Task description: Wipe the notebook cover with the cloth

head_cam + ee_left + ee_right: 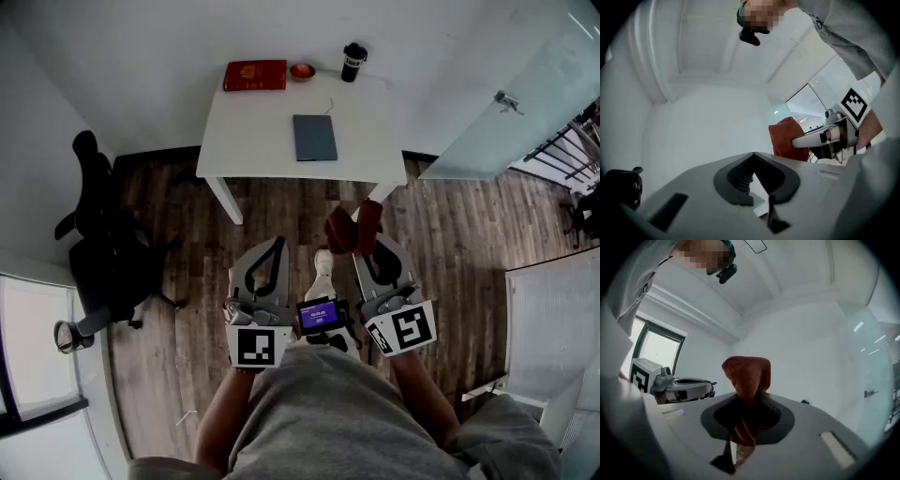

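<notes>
The grey-blue notebook point(315, 138) lies flat near the middle of the white table point(244, 141), far ahead of both grippers. My right gripper point(364, 236) is shut on a rust-red cloth point(351, 225), which bunches up above its jaws; the same cloth point(747, 378) fills the right gripper point(751, 401) in its own view. My left gripper point(274, 247) is shut and holds nothing, and its closed jaws point(753, 159) point up at the wall. Both grippers are held close to the person's body, over the wooden floor. From the left gripper view the cloth point(787, 138) shows beside it.
A red book point(254, 75), a small red bowl point(302, 70) and a black cup point(353, 62) stand along the table's far edge. A black office chair point(103, 248) stands at the left. A glass door point(525, 112) is at the right.
</notes>
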A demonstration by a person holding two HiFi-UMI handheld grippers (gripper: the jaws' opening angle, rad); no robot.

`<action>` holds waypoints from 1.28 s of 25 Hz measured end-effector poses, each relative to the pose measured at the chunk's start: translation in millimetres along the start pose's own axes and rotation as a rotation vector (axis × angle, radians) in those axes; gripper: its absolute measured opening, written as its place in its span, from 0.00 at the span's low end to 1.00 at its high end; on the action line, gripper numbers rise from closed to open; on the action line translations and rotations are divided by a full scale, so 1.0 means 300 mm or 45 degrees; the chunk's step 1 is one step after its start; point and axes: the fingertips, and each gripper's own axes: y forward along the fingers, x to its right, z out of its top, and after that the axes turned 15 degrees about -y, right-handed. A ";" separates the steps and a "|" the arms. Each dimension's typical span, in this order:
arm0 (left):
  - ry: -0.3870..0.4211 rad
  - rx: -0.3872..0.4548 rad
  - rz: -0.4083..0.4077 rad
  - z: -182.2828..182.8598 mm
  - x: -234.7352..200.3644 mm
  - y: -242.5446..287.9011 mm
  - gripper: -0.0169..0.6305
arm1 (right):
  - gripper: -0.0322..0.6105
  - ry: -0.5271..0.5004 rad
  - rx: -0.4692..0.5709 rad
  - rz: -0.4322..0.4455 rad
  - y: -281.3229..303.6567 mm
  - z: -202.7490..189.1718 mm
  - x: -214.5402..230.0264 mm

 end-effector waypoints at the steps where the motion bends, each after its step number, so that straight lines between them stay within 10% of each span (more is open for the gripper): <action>1: 0.009 -0.008 -0.005 -0.007 -0.003 0.009 0.02 | 0.16 0.015 0.002 0.004 0.007 -0.006 0.005; 32: 0.011 -0.205 0.061 -0.259 -0.269 1.015 0.02 | 0.17 0.236 -0.194 -0.041 0.680 -0.532 0.868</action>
